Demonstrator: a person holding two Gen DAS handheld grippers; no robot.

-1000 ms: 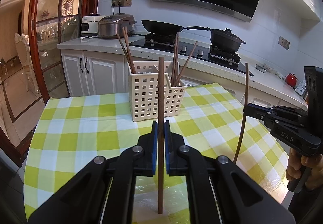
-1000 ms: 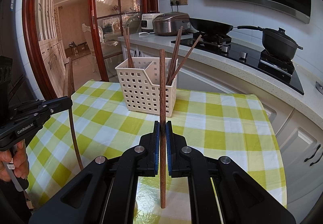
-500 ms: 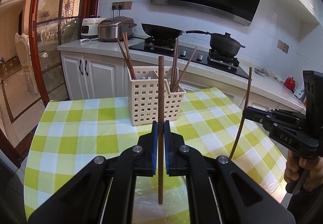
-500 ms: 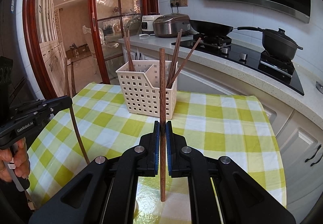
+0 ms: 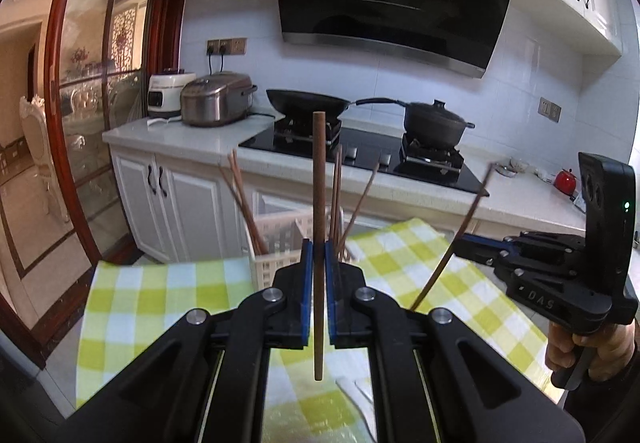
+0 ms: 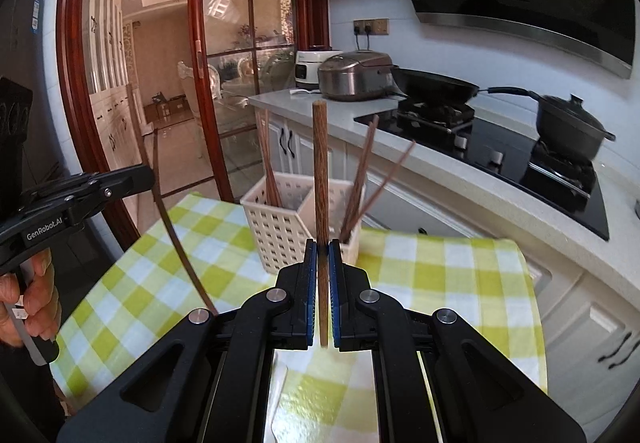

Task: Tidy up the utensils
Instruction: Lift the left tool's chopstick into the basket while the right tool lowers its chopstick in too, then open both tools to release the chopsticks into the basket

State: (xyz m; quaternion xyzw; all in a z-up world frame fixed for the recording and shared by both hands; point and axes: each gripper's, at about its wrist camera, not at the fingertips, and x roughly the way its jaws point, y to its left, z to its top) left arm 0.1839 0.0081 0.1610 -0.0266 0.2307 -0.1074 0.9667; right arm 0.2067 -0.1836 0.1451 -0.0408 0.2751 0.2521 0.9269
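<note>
Chopsticks, two, dark wood, one per tool. Left gripper (image 5: 316, 275): blue pads clamped on the left chopstick (image 5: 319, 203), shaft upright, top end well above the pads, lower tip hanging free over the checked tablecloth (image 5: 160, 291). Right gripper (image 6: 323, 275): likewise clenched on the right chopstick (image 6: 321, 179), shaft upright and near vertical; seen from the left wrist camera it leans somewhat.

Basket (image 6: 280, 219): white, perforated, two compartments split by a divider, standing on the cloth at the far side of the table, straight ahead of and below both tools. Already holds chopsticks (image 6: 268, 167) in its left compartment and more (image 6: 362, 179) in its right one, all leaning.

Relation governing the coming move, as a judgement: each held stick's long axis already runs vertical, matching the basket's open top, so each needs carrying forward over the rim and lowering tip first. Neither hand looks clearly nearer; the left tool lines up with the divider, the right one toward the right compartment.
</note>
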